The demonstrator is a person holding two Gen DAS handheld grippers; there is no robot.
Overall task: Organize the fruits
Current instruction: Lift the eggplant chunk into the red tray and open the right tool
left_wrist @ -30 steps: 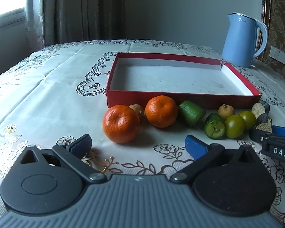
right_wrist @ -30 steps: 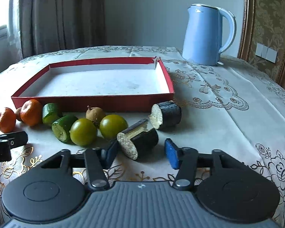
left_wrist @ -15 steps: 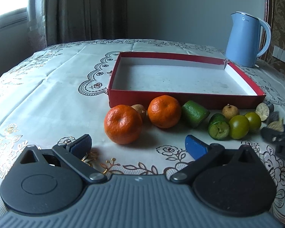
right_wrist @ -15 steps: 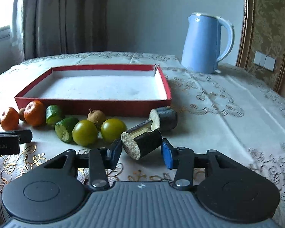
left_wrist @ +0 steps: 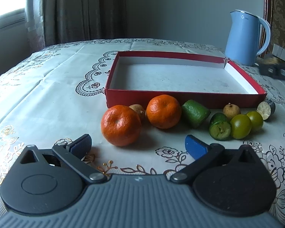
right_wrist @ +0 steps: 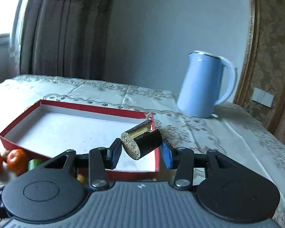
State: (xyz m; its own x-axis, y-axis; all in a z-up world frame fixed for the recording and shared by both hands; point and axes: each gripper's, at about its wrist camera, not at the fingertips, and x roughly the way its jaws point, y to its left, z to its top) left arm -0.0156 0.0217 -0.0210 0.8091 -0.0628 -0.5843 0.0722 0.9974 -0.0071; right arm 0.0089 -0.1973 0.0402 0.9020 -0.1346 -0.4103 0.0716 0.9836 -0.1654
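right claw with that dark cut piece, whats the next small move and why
Probably lower it and open: the right claw is shut on the dark cut piece, held above the near right corner of the red box, which holds nothing yet.

Light blue electric kettle (left_wrist: 245,39) standing on an embroidered white tablecloth (left_wrist: 53,95), dark pleated curtains (right_wrist: 66,28) beside a bright window (left_wrist: 5,3), grey wall (right_wrist: 152,28), white wall switches (right_wrist: 262,97)
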